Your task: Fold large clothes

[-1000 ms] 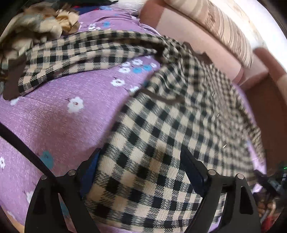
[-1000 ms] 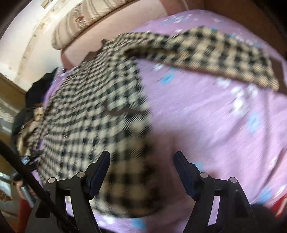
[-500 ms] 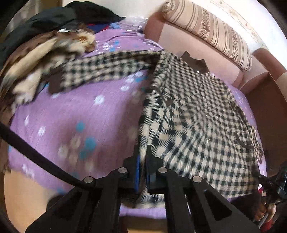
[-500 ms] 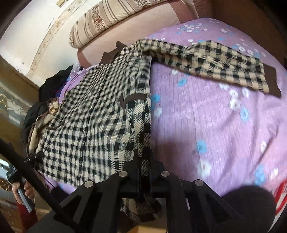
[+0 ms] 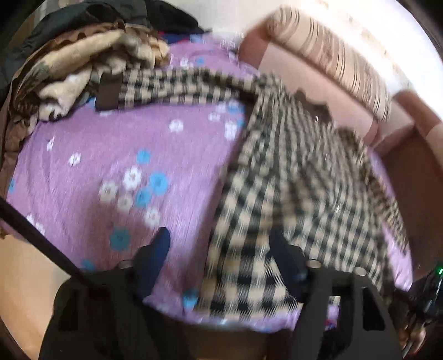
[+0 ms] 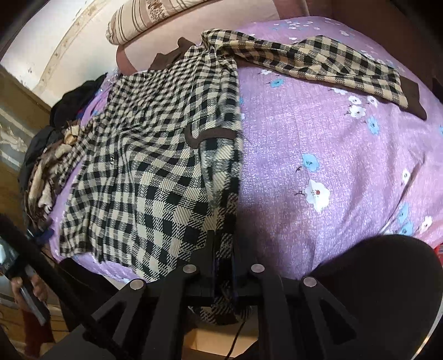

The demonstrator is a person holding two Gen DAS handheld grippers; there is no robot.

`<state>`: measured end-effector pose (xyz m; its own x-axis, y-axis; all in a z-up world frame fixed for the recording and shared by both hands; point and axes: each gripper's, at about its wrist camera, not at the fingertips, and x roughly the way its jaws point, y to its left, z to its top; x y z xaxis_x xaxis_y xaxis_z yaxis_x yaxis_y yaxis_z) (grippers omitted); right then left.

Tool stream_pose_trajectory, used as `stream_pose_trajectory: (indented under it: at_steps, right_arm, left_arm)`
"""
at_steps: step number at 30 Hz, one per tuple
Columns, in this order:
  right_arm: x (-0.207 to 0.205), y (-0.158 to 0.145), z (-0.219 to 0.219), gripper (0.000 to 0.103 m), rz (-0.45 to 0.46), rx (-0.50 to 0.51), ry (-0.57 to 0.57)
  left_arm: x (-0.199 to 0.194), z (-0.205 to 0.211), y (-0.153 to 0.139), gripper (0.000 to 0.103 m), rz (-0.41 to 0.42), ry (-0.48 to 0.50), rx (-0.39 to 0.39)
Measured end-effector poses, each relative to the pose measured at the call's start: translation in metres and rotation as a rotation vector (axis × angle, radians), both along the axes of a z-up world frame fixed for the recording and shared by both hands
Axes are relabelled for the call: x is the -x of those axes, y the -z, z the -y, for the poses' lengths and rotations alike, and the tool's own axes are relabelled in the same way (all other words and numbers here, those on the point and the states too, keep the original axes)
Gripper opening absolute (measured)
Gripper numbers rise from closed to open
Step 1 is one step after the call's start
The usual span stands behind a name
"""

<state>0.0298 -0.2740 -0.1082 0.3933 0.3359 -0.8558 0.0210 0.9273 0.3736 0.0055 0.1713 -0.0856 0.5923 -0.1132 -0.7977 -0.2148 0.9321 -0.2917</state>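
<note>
A heap of tan and brown crumpled clothes [image 5: 83,74] sits at the bed's left end. The left gripper [image 5: 218,265] hovers with jaws wide over the hem of the beige-and-black checked jacket [image 6: 155,155], which lies flat on the purple flowered bedsheet [image 6: 346,166], collar toward the striped bolster cushion [image 6: 155,16], sleeves spread sideways. The right gripper [image 6: 223,265] is clamped on the hem's corner.

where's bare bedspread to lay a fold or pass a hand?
Left view: bedspread bare between sleeve, shirt and open left gripper. Right view: bare under the right sleeve, right of the right gripper. Crowded: pile.
</note>
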Motion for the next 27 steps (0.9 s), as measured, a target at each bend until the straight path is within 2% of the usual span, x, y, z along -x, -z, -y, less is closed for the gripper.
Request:
stream_pose_trajectory:
  at_steps: [2,4,6,7,8,9,10,12,15,17,19,22,24,25,26,27]
  right_arm:
    - [-0.004,0.006,-0.001,0.023,-0.018,-0.011,0.001]
    - [-0.002,0.011,-0.001,0.034,-0.028,-0.030,0.006]
    - [-0.007,0.017,-0.005,0.034,-0.040,-0.054,0.004]
    - [-0.009,0.019,-0.006,0.025,-0.046,-0.069,-0.004]
    - [-0.011,0.020,-0.006,0.007,-0.049,-0.081,-0.011]
    - [-0.013,0.019,-0.004,0.007,-0.048,-0.081,-0.014]
    - [-0.014,0.016,-0.002,0.007,-0.041,-0.089,-0.015]
    - [-0.015,0.002,0.010,0.007,-0.013,-0.143,-0.009]
    - [-0.011,-0.023,0.037,0.007,0.031,-0.242,0.018]
    - [-0.009,-0.028,0.052,0.007,0.032,-0.279,0.034]
    - [-0.008,-0.024,0.059,0.010,0.010,-0.249,0.050]
    - [-0.005,-0.019,0.085,0.013,-0.009,-0.092,0.146]
    - [-0.004,-0.028,0.118,0.030,0.032,-0.032,0.260]
    - [-0.003,-0.034,0.137,0.052,0.063,0.002,0.332]
    - [-0.002,-0.038,0.157,0.067,0.094,0.043,0.408]
    - [-0.002,-0.041,0.170,0.069,0.114,0.070,0.461]
  left_arm:
    - [-0.013,0.005,0.004,0.076,0.003,0.030,0.006]
    - [-0.025,0.013,0.016,0.077,-0.032,0.056,0.002]
    - [-0.034,0.025,0.033,0.077,-0.102,0.090,0.001]
    - [-0.039,0.033,0.044,0.055,-0.157,0.120,-0.006]
    - [-0.041,0.039,0.047,0.042,-0.183,0.132,-0.041]
    - [-0.042,0.042,0.044,0.023,-0.186,0.137,-0.088]
    - [-0.043,0.042,0.036,0.012,-0.192,0.174,-0.064]
    - [-0.041,0.032,0.013,0.006,-0.165,0.182,0.008]
    - [-0.032,0.018,-0.028,0.006,-0.096,0.182,0.050]
    - [-0.026,0.009,-0.044,0.005,-0.074,0.150,0.037]
    - [-0.027,0.003,-0.037,0.007,-0.110,0.107,-0.012]
    - [-0.027,-0.005,-0.009,0.007,-0.202,0.020,-0.100]
    - [-0.023,-0.011,0.001,0.007,-0.241,-0.005,-0.099]
    - [-0.019,-0.014,0.002,0.008,-0.238,-0.017,-0.080]
    - [-0.018,-0.016,0.002,0.009,-0.228,-0.026,-0.072]
    - [-0.016,-0.016,0.000,0.014,-0.217,-0.036,-0.067]
